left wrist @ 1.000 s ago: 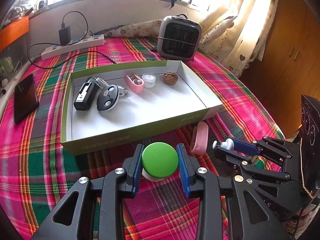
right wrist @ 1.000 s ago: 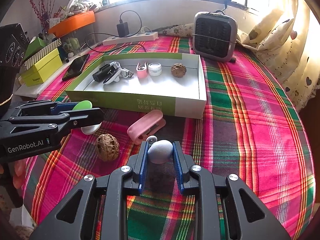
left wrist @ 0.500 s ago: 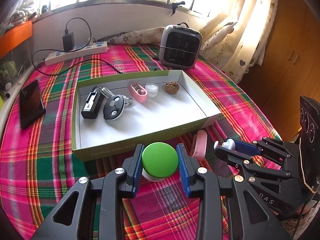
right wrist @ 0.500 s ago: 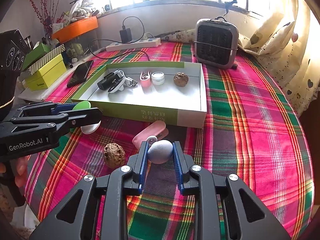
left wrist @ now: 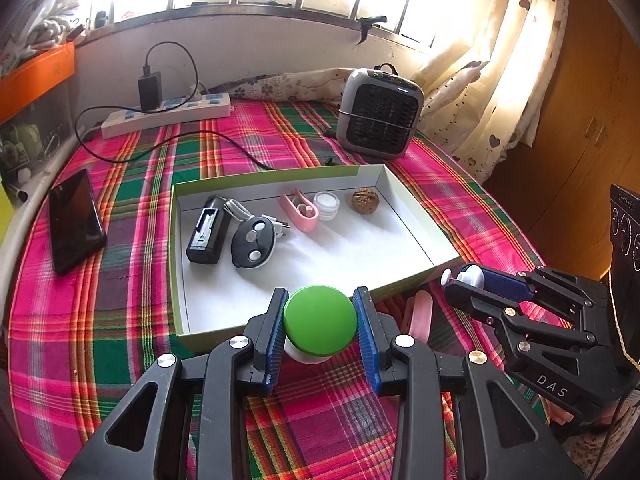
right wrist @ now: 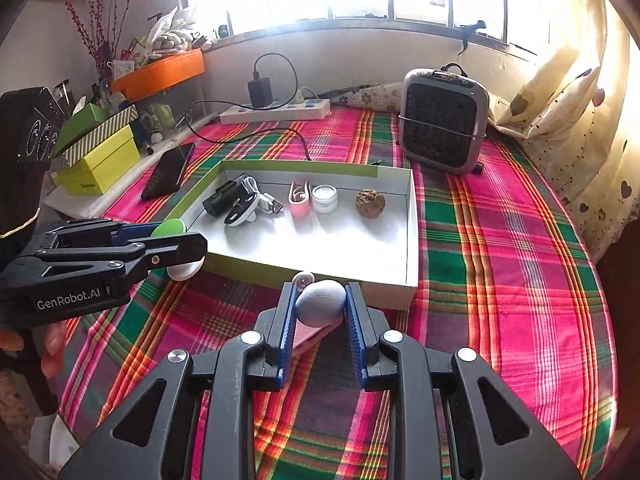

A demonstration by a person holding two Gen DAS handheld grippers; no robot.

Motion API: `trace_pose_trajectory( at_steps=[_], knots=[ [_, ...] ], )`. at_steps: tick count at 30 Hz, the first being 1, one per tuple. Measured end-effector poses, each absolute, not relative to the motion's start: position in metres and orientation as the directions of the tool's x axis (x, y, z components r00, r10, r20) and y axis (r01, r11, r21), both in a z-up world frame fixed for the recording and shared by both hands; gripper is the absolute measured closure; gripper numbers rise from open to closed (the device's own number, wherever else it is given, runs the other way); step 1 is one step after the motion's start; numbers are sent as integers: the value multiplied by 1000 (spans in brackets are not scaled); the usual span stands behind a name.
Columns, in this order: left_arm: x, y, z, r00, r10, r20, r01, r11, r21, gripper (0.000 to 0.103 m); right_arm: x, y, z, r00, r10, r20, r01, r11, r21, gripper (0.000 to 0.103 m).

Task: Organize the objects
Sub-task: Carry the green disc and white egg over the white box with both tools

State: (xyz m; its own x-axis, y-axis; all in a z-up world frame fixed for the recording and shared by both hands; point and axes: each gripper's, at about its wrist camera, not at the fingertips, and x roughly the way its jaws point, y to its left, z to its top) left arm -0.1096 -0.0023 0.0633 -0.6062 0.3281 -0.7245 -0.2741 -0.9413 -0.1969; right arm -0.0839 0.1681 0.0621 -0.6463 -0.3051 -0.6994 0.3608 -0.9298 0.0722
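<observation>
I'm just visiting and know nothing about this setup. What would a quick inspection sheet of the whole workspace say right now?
Surface: plaid cloth, mostly bare at right.
Job's things: tray holds walnut, small jar, pink clip, black gadgets.
Clutter: phone, heater, another pink clip outside the tray.
Grippers: left gripper shut on green-lidded jar; right gripper shut on grey egg-shaped object.
Cables: power strip with charger, lead trailing.
Surroundings: window, curtain, boxes.
</observation>
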Motion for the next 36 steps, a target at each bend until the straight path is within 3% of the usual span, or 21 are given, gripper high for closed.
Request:
trace_pose_trajectory(
  at_steps=[36],
  knots=[
    [-168,-24,28,-564,293,-772,-193,-956,-222,73,-185,142,38,-584,-301,-754,360,-928,92,78]
  ],
)
